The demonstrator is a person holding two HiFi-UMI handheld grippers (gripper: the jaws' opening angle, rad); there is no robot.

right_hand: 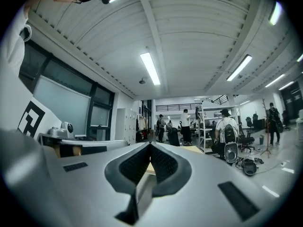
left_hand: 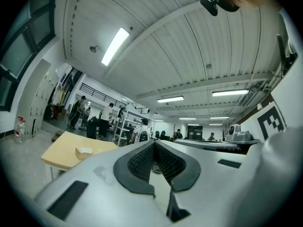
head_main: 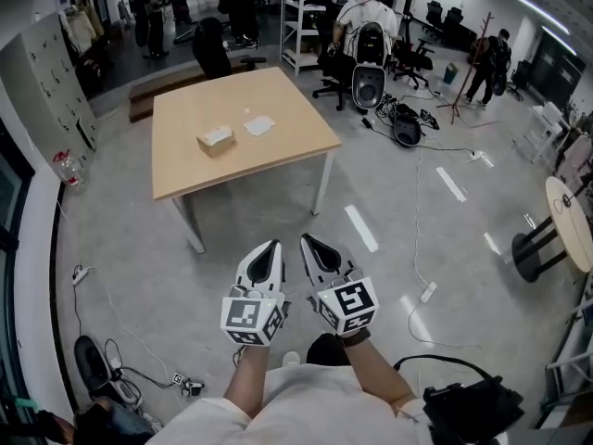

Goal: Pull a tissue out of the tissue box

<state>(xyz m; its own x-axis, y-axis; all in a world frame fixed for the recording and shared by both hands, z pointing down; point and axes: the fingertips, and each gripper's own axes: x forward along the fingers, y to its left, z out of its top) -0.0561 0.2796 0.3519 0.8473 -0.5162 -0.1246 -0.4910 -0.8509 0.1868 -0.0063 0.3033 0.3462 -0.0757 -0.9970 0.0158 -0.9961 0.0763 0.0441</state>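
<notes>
Approach the small beige cardboard tissue box (head_main: 216, 140) on the light wooden table (head_main: 287, 142), upper centre; spread the shut, empty left gripper (head_main: 274, 246) and right gripper (head_main: 306, 240) once near.

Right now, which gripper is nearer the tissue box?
Left, narrowly. The left gripper is over the floor short of the table, below and right of the tissue box in the head view; the right gripper is beside it, farther right.

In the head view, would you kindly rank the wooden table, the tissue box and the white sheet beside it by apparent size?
Largest: wooden table.
Then tissue box and white sheet, too alike to rank.
</notes>
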